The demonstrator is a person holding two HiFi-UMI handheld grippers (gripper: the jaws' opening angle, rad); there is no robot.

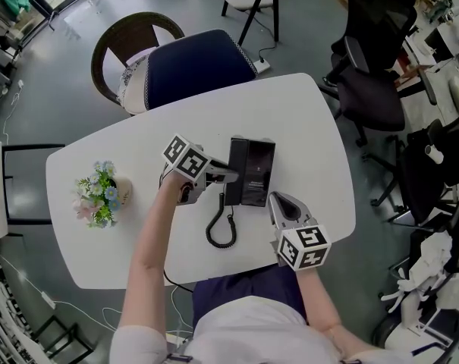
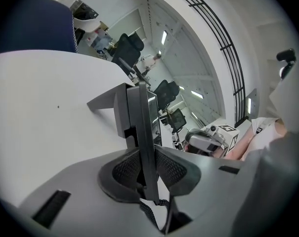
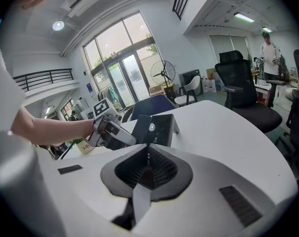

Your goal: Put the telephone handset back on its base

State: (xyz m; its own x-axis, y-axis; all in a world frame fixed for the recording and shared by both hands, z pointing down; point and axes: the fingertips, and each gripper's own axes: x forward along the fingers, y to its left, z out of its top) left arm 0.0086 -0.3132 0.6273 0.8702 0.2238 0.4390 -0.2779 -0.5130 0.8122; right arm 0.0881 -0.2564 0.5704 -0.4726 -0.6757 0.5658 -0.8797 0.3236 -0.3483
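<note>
Right gripper [image 1: 275, 198], jaws together, faces black rectangular base [image 1: 259, 169] across bare white tabletop [image 1: 312, 142]; left gripper [image 1: 227, 177] clamps slim black handset's [image 2: 145, 132] edge.

Black handset [image 1: 237, 169] at base's [image 1: 260, 171] left (corded)

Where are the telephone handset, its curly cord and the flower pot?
telephone handset [image 1: 238, 158]: head view, on its upper half.
curly cord [image 1: 210, 237]: head view, on the lower-left bend of its loop.
flower pot [image 1: 121, 191]: head view, on the pot's pale side, right of the blooms.
</note>
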